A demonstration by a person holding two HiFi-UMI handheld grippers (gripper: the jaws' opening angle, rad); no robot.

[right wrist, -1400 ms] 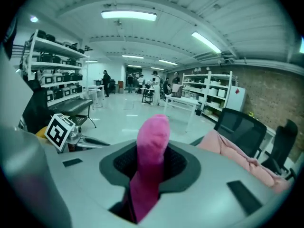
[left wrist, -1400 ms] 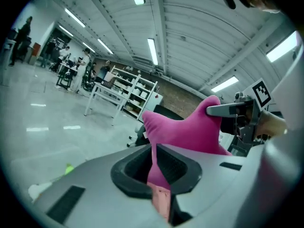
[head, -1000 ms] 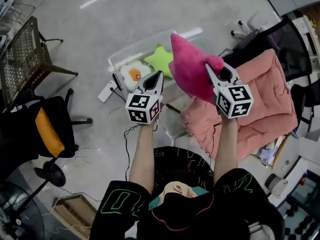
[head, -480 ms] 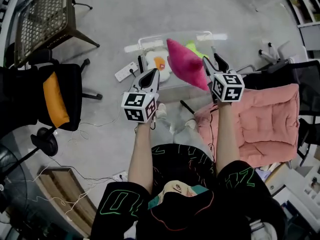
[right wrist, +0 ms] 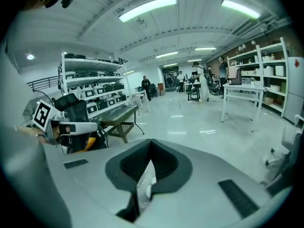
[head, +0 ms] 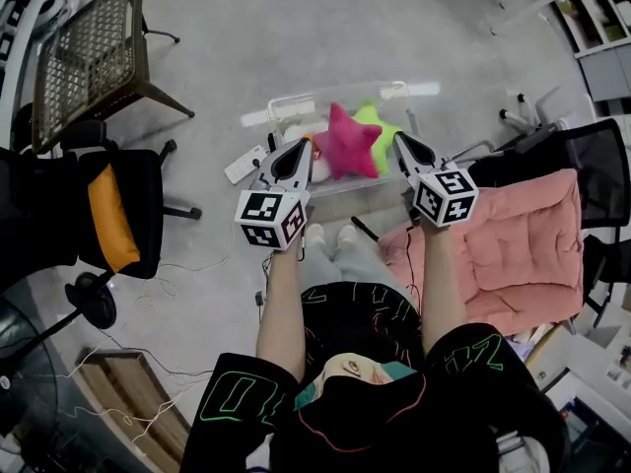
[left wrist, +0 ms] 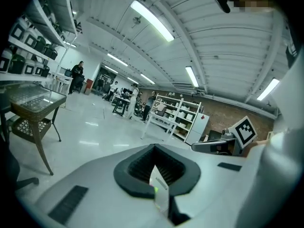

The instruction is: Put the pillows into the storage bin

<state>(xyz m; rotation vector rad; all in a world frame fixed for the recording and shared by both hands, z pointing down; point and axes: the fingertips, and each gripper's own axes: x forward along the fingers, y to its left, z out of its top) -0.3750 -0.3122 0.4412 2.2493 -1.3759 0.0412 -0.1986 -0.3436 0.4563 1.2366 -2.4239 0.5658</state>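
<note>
The clear storage bin [head: 281, 109] stands on the grey floor ahead of me. A pink star pillow [head: 347, 144] lies in it, over a green star pillow [head: 382, 124] and a mostly hidden white pillow [head: 295, 134]. My left gripper [head: 299, 148] is shut and empty at the bin's near left side. At the near right side my right gripper [head: 400, 140] has just been closing its jaws with nothing between them, and it is now shut. Both gripper views look level across the room and show no pillow.
A large pink cushion [head: 523, 235] lies on a black chair at the right. At the left stand a black office chair with an orange cushion [head: 108, 215] and a mesh table [head: 84, 57]. A white power strip [head: 245, 164] and cables lie on the floor near the bin.
The pink star pillow has left my right gripper and dropped into the bin. The right jaws have closed empty. Both grippers now sit lower, at the bin's near edge.
</note>
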